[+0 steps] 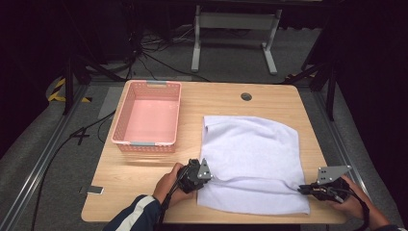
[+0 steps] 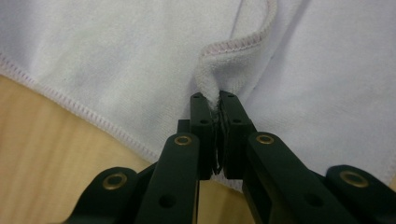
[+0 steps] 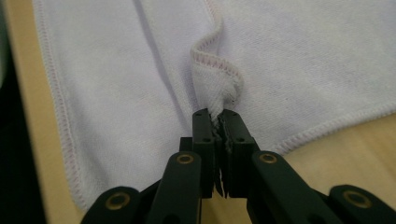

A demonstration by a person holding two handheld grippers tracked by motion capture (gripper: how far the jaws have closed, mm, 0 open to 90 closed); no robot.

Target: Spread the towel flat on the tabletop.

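Left gripper view: jaws clamped on a pinched hem of the white towel [image 2: 140,60], right gripper [image 3: 218,119] likewise nipping its corner, left gripper [image 1: 204,174] low at the near left, towel on the table's [image 1: 144,173] right half beside the pink basket [image 1: 130,141]; folding step, next probably release flat.

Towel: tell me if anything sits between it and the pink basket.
Nothing visible does. The towel lies flat to the right of the pink basket, with bare table between them. The left gripper and right gripper are each shut on a pinched fold of its edge.
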